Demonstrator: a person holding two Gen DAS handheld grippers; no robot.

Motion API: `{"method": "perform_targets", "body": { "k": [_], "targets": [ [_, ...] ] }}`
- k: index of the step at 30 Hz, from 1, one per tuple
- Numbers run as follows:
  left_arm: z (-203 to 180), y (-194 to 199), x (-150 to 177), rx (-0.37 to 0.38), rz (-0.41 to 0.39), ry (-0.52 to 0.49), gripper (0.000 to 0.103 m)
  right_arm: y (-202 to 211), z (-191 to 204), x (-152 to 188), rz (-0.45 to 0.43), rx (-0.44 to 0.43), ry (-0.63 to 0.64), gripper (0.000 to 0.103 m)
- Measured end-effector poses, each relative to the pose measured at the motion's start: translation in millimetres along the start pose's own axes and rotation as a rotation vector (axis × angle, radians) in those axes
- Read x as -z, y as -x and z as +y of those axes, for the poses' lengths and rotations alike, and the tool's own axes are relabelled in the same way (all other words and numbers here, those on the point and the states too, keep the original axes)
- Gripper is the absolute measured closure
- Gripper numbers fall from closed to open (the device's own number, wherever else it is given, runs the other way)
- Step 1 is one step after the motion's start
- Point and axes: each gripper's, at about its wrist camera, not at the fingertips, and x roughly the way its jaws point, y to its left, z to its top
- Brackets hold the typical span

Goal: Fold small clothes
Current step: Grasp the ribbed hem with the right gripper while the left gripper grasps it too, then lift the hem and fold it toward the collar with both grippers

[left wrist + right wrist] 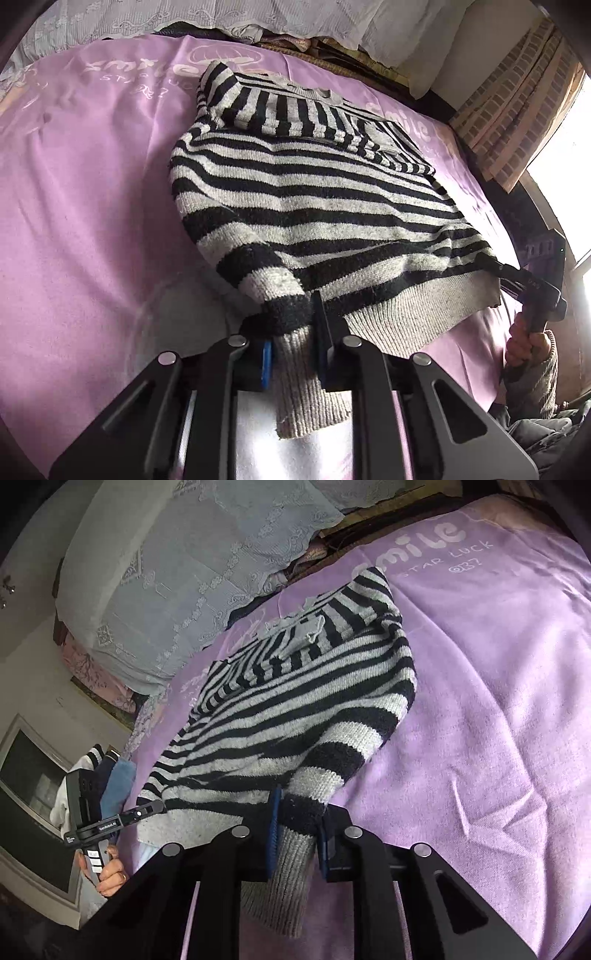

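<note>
A black-and-grey striped knit sweater [306, 192] lies flat on a purple blanket [92, 184], neck end far from me, with a sleeve folded along its side. In the left wrist view my left gripper [293, 347] is shut on the near left corner, with the grey ribbed edge and sleeve cuff pinched between its blue pads. At the sweater's other near corner, my right gripper [496, 267] bites the hem, held by a hand [528, 343]. The right wrist view shows the right gripper [299, 834] shut on ribbed grey knit of the sweater [295, 701]. There the left gripper [160, 806] clamps the hem at the far left.
Lace-covered bedding [166, 572] is piled at the head of the bed. A patterned curtain [517, 110] and a bright window [565, 147] stand to the right. Folded blue and white clothes [114, 786] sit off the blanket's edge beside a framed dark panel [29, 775].
</note>
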Motion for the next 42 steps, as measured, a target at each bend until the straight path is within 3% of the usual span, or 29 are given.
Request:
{"method": "perform_targets", "body": {
  "k": [14, 42],
  "targets": [
    [-19, 27, -60, -0.055, -0.125, -0.070, 0.087, 6, 19, -58, -0.072, -0.070, 0.012, 0.086],
    [-9, 5, -173, -0.087, -0.180, -0.040, 0.087, -40, 15, -178, -0.129, -0.115, -0.037, 0.086]
  ]
}}
